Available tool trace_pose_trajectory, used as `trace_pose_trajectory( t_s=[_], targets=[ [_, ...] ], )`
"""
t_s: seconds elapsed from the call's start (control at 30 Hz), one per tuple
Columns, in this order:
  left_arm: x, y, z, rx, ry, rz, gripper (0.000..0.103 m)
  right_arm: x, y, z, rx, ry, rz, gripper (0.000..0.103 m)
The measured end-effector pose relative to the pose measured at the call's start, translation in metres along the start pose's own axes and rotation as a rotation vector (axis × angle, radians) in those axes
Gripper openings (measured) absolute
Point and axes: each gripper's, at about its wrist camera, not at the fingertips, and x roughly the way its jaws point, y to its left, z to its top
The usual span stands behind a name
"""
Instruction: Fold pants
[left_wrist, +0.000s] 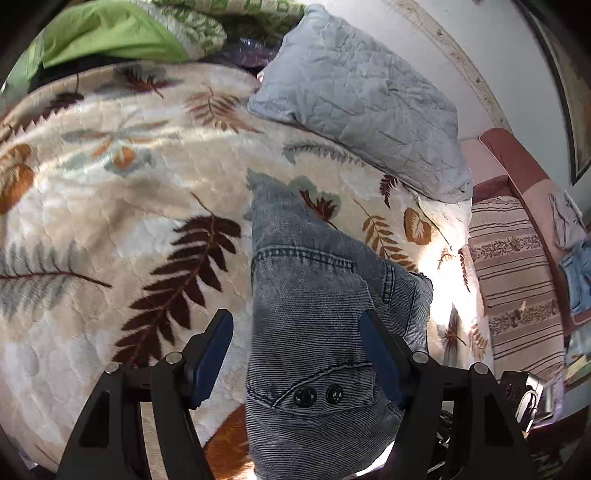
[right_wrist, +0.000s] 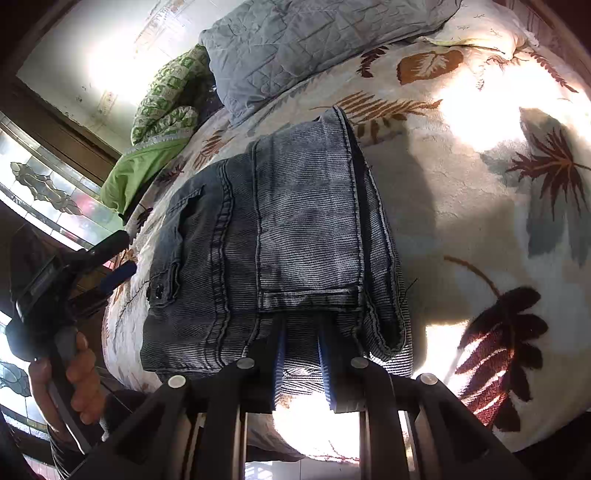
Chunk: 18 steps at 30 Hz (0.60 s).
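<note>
Pants lie folded (grey denim); right gripper pinches them, left gripper wide.

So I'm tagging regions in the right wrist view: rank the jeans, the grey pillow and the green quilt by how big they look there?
Largest to smallest, as they look:
1. jeans, nearest the camera, so enlarged
2. grey pillow, partly cut off at the top edge
3. green quilt, farthest and partly hidden behind the pillow

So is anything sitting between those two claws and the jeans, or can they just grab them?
Nothing visible is in the way. The right gripper is already shut on the near edge of the folded jeans. The left gripper is open, its fingers straddling the jeans at the buttoned pocket, with only leaf-patterned blanket around.
</note>
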Motion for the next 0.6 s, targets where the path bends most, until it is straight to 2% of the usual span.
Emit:
trace_pose_trajectory(
  t_s=[0.1,0.13,0.17,0.2,0.23,0.33,0.47,0.53,0.57,0.6],
  targets=[
    [0.041,0.022,-0.005,-0.129,0.138,-0.091,0.069,0.0,-0.004,-0.002,-0.001,-0.005,0.021,0.02],
    [0.051,0.029,-0.008,-0.18,0.162,-0.114,0.058,0.0,-0.006,-0.003,-0.001,-0.008,0.028,0.02],
    [0.05,0.03,-0.009,-0.185,0.147,-0.115,0.054,0.0,-0.006,-0.003,-0.006,-0.008,0.03,0.02],
    [0.048,0.027,-0.01,-0.164,0.144,-0.115,0.046,-0.001,-0.007,-0.003,-0.011,-0.006,0.03,0.02],
    [0.046,0.024,-0.01,-0.152,0.145,-0.122,0.033,-0.001,-0.007,-0.003,-0.015,-0.004,0.026,0.018],
    [0.035,0.014,-0.006,-0.115,0.128,-0.115,0.026,0.0,-0.005,-0.002,-0.022,0.004,0.02,0.017],
    [0.041,0.004,-0.005,-0.049,0.134,-0.052,0.03,-0.001,-0.003,0.001,-0.017,0.016,0.017,0.017],
    [0.043,0.01,-0.005,-0.073,0.142,-0.038,0.054,-0.012,0.005,0.006,-0.03,0.012,-0.012,0.02],
    [0.043,0.013,-0.004,-0.086,0.145,-0.034,0.06,-0.02,0.012,0.009,-0.056,-0.019,-0.024,0.02],
    [0.042,0.014,-0.003,-0.091,0.147,-0.047,0.062,-0.029,0.02,0.013,-0.08,-0.049,-0.023,0.02]
  ],
)
